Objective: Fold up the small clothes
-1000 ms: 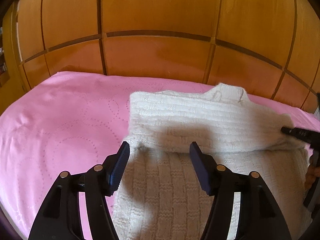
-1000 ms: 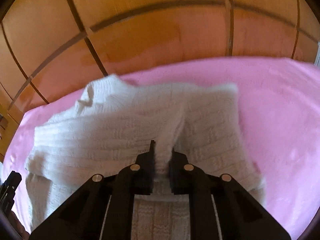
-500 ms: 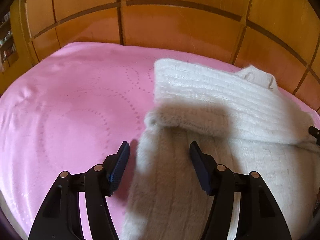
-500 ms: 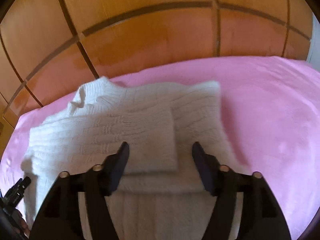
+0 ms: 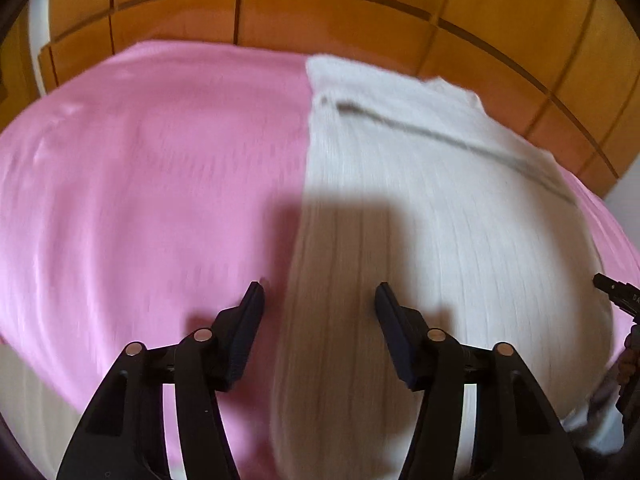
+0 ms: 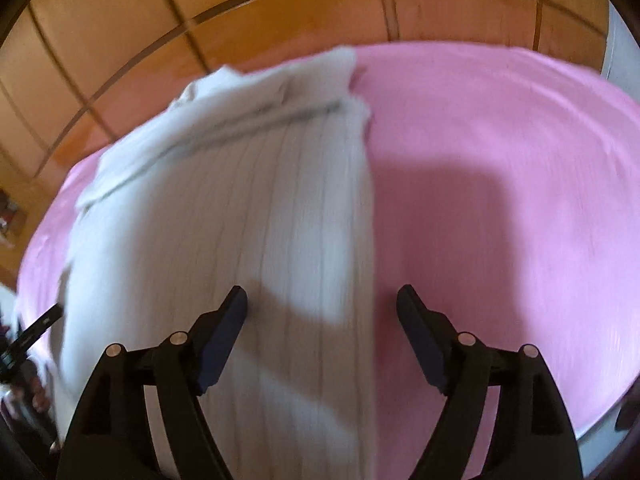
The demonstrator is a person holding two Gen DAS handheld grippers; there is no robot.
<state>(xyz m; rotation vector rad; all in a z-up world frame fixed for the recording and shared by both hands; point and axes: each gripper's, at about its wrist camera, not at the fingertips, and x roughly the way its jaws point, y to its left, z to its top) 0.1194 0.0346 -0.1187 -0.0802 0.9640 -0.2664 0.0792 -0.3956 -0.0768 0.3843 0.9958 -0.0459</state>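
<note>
A white knitted sweater (image 5: 432,208) lies flat on the pink bedspread (image 5: 152,184), its sleeves folded across the upper part. My left gripper (image 5: 319,300) hovers over the sweater's left edge, jaws apart and closing slightly, nothing pressed between them. In the right wrist view the same sweater (image 6: 240,216) fills the left half. My right gripper (image 6: 322,300) hangs over its right edge with jaws opening wide and nothing in them. Both views are motion-blurred. Each gripper's tip shows at the other view's side: the right one (image 5: 616,292), the left one (image 6: 36,328).
A wooden panelled headboard (image 5: 360,12) runs along the far side of the bed. Bare pink bedspread (image 6: 500,200) stretches to the right of the sweater and to its left. A pale wall strip (image 6: 620,48) shows at the far right.
My right gripper let go of the folded sleeve and opened wide. Both grippers drew back toward the sweater's lower part, the left toward its left edge, the right toward its right edge.
</note>
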